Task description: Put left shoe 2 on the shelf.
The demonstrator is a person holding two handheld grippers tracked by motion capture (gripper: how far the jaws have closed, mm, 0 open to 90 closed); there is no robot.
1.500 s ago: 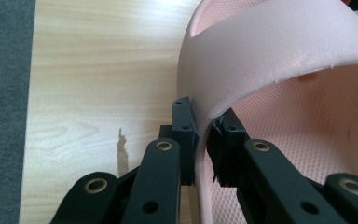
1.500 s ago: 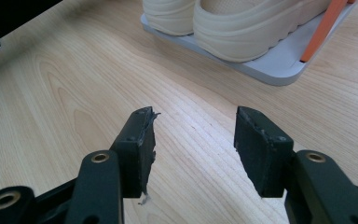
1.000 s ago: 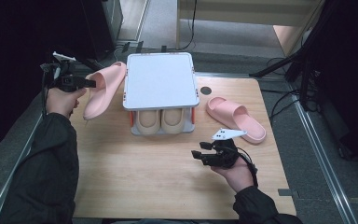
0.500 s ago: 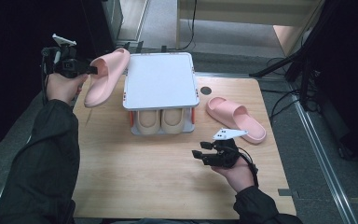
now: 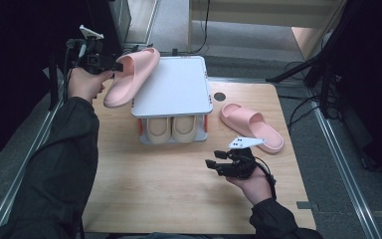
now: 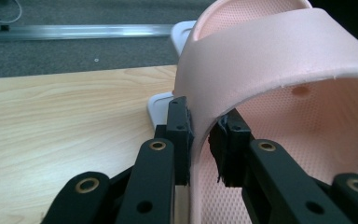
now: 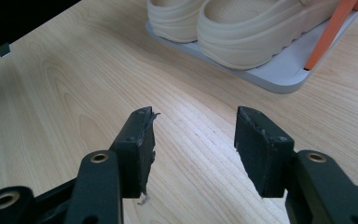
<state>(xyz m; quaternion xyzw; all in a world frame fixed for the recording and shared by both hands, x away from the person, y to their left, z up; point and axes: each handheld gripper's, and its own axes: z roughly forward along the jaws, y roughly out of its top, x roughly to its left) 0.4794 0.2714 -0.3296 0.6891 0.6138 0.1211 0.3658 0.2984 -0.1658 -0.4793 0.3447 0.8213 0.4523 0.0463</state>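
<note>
The left gripper (image 5: 110,63) pinches the pink slipper's (image 5: 132,75) strap to shelve it, jaws just easing slightly; the right gripper (image 5: 213,165) waits open, empty.

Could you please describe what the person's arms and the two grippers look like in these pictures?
Both arms wear dark long sleeves. The left gripper and right gripper are black, each topped by a pale three-cornered plate and trailing a black cable. Up close, the jaws carry brass-coloured rivets and frayed black pads.
</note>
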